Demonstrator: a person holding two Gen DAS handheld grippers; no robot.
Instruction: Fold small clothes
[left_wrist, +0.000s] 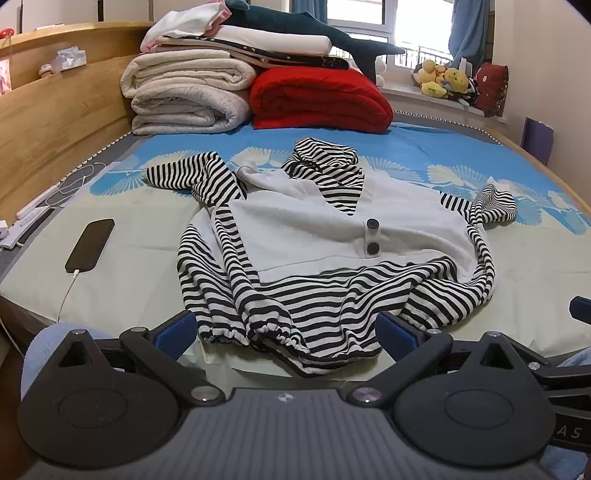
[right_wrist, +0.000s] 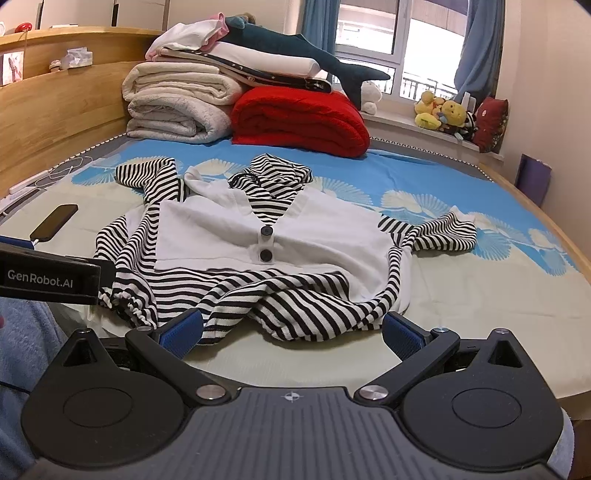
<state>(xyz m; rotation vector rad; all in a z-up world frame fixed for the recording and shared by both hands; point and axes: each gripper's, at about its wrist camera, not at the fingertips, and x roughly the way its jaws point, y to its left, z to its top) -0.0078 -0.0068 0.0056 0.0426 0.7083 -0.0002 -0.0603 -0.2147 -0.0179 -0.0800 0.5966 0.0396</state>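
Two hand-held grippers hung at the near edge of the bed (left_wrist: 517, 258), both wide open & holding nothing. The left hand-held gripper (left_wrist: 286, 334) had its blue pads either side of the bunched hem of the striped top (left_wrist: 295, 236), not closed on it; whether a pad touched cloth, can't tell. The right hand-held gripper (right_wrist: 293, 332) sat just short of the hem's right part, fingers apart, w/ cloth lying between & beyond them.

The top lay face up in the middle of the bed, hood toward the blanket stack (left_wrist: 192, 92), white front panel w/ two dark buttons (left_wrist: 373, 236) showing. Left sleeve was crumpled across the body's left side, right sleeve trailed out to the right; the lower striped part was rumpled & twisted.

Judgement: this was the very start, garment not yet flattened, no fold made. Next move prob. called for each gripper to pinch a hem corner & pull outward/toward the edge to smooth the body, then sleeves in. A phone (left_wrist: 89, 244) on its cable lay near, left of the top; best kept clear of it.
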